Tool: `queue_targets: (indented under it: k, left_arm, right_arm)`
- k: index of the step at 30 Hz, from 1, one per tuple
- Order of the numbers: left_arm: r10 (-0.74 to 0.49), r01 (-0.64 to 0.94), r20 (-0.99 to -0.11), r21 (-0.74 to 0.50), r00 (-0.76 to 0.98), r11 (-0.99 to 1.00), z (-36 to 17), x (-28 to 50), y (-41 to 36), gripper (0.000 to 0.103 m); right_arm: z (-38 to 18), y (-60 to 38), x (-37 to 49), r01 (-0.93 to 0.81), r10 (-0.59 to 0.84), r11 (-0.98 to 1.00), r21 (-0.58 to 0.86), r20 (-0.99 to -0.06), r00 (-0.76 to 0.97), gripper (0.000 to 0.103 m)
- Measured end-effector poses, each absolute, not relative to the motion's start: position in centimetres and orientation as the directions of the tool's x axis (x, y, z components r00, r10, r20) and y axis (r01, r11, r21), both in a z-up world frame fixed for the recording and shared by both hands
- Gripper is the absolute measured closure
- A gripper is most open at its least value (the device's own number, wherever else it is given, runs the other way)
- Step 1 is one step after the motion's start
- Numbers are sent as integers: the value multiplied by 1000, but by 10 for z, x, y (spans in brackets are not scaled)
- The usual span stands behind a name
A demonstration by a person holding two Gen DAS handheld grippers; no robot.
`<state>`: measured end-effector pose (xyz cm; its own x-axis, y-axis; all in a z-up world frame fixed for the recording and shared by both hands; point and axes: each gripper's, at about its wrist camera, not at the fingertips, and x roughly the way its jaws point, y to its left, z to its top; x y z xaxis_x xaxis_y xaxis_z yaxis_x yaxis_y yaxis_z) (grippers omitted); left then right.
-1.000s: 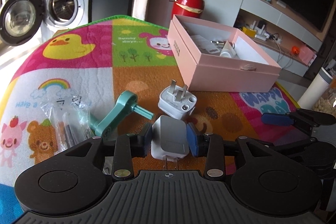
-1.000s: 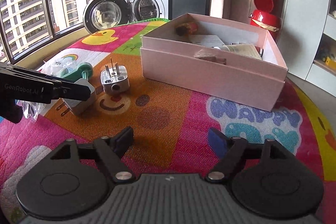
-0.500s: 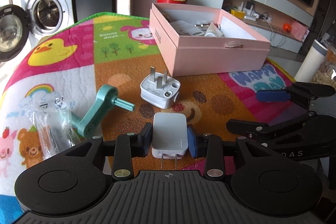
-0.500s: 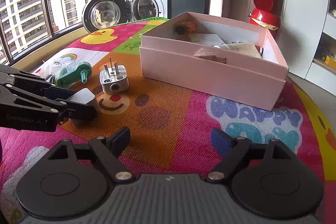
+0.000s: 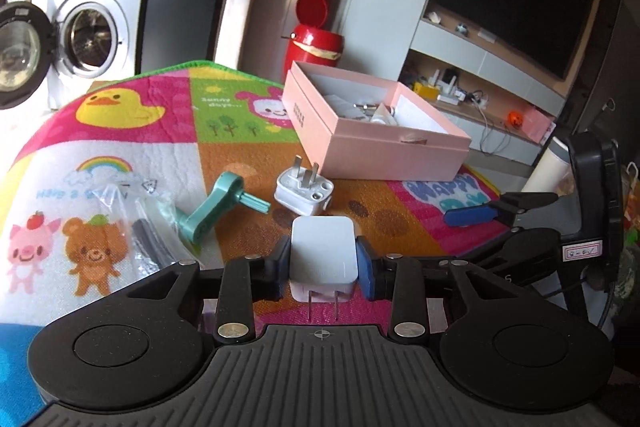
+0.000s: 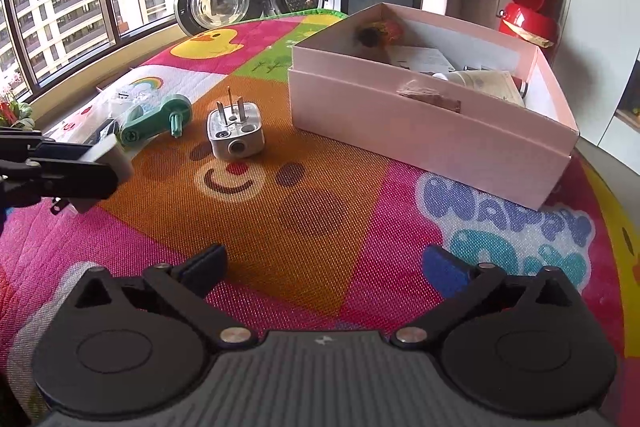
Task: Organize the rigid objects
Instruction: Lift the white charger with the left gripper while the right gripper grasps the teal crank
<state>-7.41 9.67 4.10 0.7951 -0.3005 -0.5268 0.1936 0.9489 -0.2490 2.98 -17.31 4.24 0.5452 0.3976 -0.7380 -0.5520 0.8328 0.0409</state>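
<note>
Charger (image 5: 323, 254) clamped in your left gripper (image 5: 323, 265); right gripper (image 6: 324, 267) opening, empty; plug adapter (image 5: 304, 191), crank (image 5: 216, 211), bag (image 5: 136, 223) remain outside pink box (image 5: 396, 155), lower left.

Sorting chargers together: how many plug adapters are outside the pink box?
2. A white two-prong adapter is clamped in the left claw. A grey three-prong adapter stands on the mat, prongs up, beside the green crank. Others may lie hidden inside the box.
</note>
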Motion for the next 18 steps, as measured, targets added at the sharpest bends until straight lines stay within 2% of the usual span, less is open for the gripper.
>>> queue_targets:
  k: [1,3,4,8,12,16,18]
  left_arm:
    - [-279,172,-501,-250,819,953,49,-82,108,66]
    - [-204,93,-467,-250,860,964,64,-94,136,66]
    - [-156,44,-459,-245,875,968,69,-98,149,66]
    - [4,-130,-474,-234,880,963,67,-101,189,66]
    - [30,-219,-519,-307,855,926,49,-96,215,65]
    - [6,-229,-540,-347,842,909,36,-93,225,65]
    - [-8,-217,-539,-353,842,910,33,-96,227,65]
  right_arm:
    - [45,-171,29,-552,404,832,55,-742,535,1]
    - [53,-162,26,-587,462,803,102,-729,505,10]
    - [59,-155,23,-607,487,787,108,-712,505,10]
    - [79,-100,6,-714,562,700,23,-634,531,12]
    - [82,-42,-1,-811,636,582,53,-652,414,32]
    - [79,-3,3,-835,642,548,57,-668,376,42]
    - [74,11,8,-849,626,523,76,-710,322,61]
